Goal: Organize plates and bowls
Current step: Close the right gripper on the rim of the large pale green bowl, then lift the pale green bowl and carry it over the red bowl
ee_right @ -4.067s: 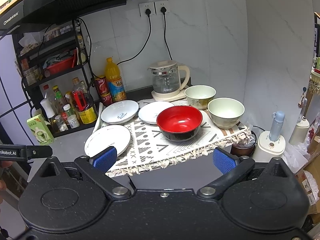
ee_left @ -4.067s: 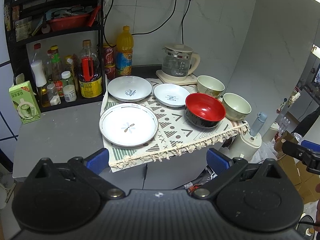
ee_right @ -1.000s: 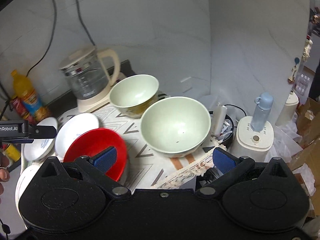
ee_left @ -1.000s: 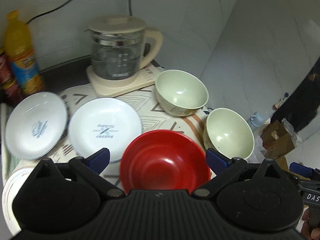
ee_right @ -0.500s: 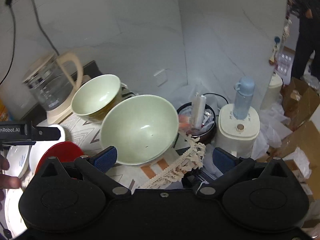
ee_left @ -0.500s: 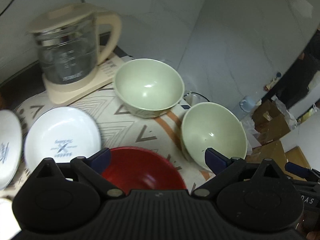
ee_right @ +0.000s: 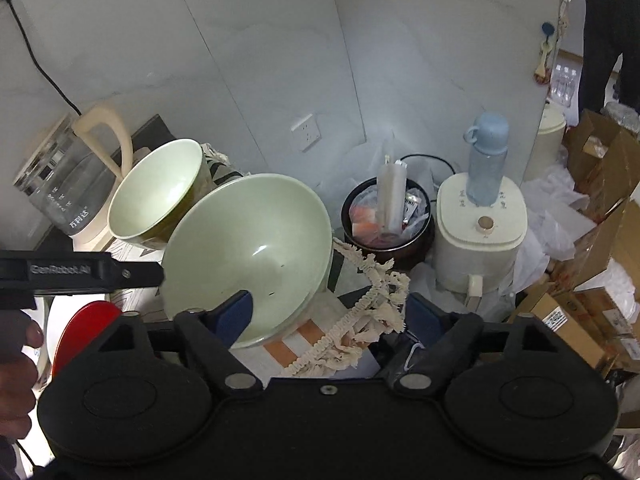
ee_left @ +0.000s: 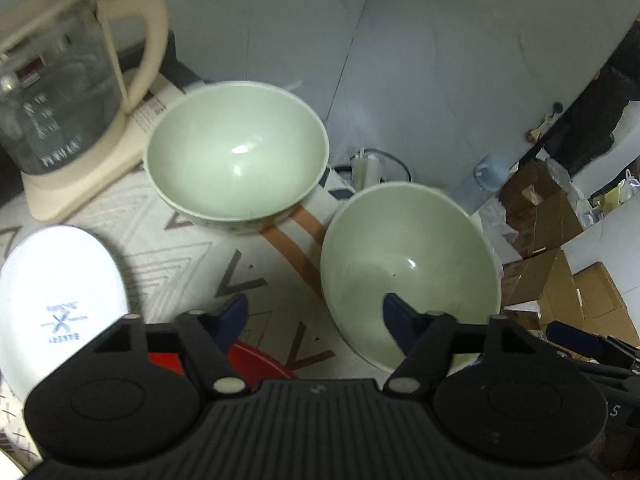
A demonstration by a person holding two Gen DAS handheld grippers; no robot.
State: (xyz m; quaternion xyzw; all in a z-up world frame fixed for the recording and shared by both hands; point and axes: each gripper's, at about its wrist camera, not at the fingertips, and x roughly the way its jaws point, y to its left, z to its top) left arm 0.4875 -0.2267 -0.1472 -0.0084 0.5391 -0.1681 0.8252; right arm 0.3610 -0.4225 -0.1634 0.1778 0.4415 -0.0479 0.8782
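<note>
Two pale green bowls stand on the patterned cloth (ee_left: 192,264). The far bowl (ee_left: 236,156) (ee_right: 156,188) sits next to the kettle. The near bowl (ee_left: 408,264) (ee_right: 248,248) is at the table's right edge. My left gripper (ee_left: 314,314) is open and straddles the near bowl's left rim, its right finger inside the bowl. My right gripper (ee_right: 330,314) is open and straddles the same bowl's right rim, its left finger inside. A red bowl (ee_left: 256,364) (ee_right: 88,320) and a white plate (ee_left: 60,280) lie to the left.
A glass kettle (ee_left: 60,92) stands at the back left against the wall. Past the fringed cloth edge (ee_right: 368,312), lower down, are a dark pot of bags (ee_right: 388,220), a white appliance (ee_right: 480,224) with a blue bottle (ee_right: 486,160), and cardboard boxes (ee_right: 600,184).
Both grippers have moved forward and to the right, closing in on the near green bowl from both sides. Their fingers have drawn somewhat closer together. The bowls have not moved.
</note>
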